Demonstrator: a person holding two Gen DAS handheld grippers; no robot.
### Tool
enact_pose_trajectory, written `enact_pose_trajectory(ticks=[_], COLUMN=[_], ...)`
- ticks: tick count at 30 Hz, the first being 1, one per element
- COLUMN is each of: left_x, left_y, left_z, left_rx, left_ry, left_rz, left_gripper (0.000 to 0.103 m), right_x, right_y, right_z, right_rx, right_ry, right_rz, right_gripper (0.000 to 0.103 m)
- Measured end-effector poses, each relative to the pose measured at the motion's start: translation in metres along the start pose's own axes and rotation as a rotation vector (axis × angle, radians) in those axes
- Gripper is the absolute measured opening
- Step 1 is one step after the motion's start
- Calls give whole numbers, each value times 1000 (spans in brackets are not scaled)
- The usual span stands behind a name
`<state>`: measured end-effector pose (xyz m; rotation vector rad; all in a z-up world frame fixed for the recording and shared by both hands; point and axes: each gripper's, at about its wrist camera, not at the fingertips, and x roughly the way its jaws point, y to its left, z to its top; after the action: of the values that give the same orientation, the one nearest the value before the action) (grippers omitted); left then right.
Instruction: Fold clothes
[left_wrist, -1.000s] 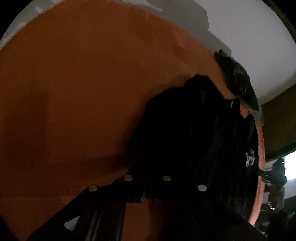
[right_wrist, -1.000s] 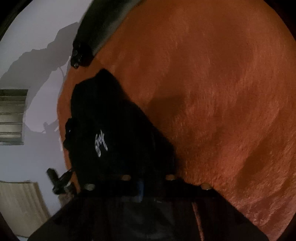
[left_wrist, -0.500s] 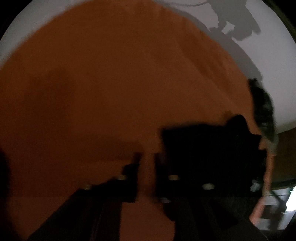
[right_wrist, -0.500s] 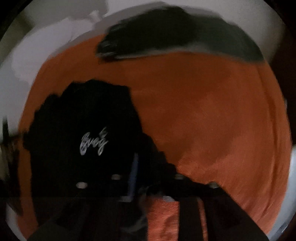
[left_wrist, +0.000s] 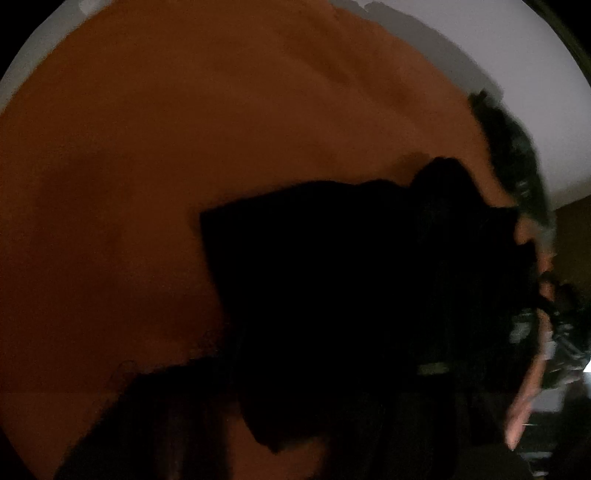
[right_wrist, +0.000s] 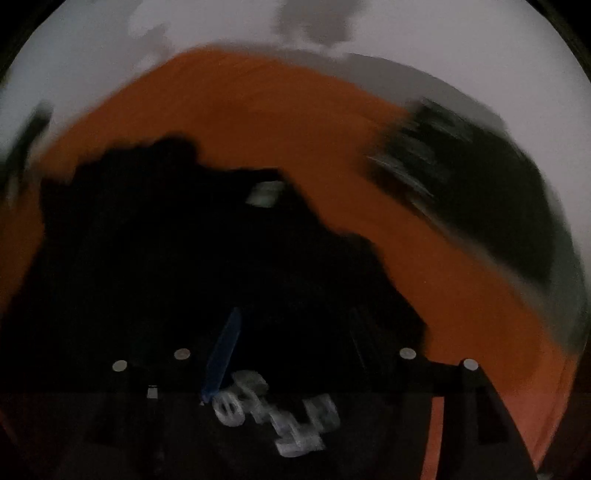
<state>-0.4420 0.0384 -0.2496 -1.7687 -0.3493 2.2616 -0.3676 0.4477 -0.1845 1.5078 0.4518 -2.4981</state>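
A black garment (left_wrist: 351, 277) lies bunched on the orange surface (left_wrist: 147, 184), in the centre and right of the left wrist view. My left gripper (left_wrist: 258, 387) is only a dark shape low in that view, and its fingers merge with the cloth. In the blurred right wrist view the same black garment (right_wrist: 177, 240) fills the lower left, with white lettering (right_wrist: 280, 417) and a grey tag (right_wrist: 264, 194). My right gripper (right_wrist: 295, 354) stands open, wide apart, with the lettered cloth lying between its fingers.
A second dark greenish garment (right_wrist: 480, 206) lies at the far edge of the orange surface (right_wrist: 258, 122), also seen as a dark heap (left_wrist: 517, 166). A pale wall (right_wrist: 406, 29) rises behind. Dim clutter (left_wrist: 561, 332) shows at the right rim.
Both grippers held the black garment a second ago. They then let go and the cloth settled. The right gripper now stands wide open over the lettering, and both views have swung.
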Motion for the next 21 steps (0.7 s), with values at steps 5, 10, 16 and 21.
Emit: enact_pose_trajectory(ticks=[5, 10, 16, 21], left_x=[-7, -23, -31, -50], left_y=[6, 46, 4, 9], left_z=[9, 15, 22, 35], left_rx=[-23, -137, 17, -41], left_ry=[-70, -144, -200, -270], left_rz=[53, 91, 237, 475], left_gripper=[4, 4, 28, 57], right_x=[43, 32, 28, 20], right_y=[20, -67, -128, -132], right_z=[43, 82, 91, 38], right_rx=[-171, 216, 512, 518], right_ry=[88, -6, -39, -50], right_rz=[-156, -93, 104, 101], right_gripper=[7, 9, 70, 73])
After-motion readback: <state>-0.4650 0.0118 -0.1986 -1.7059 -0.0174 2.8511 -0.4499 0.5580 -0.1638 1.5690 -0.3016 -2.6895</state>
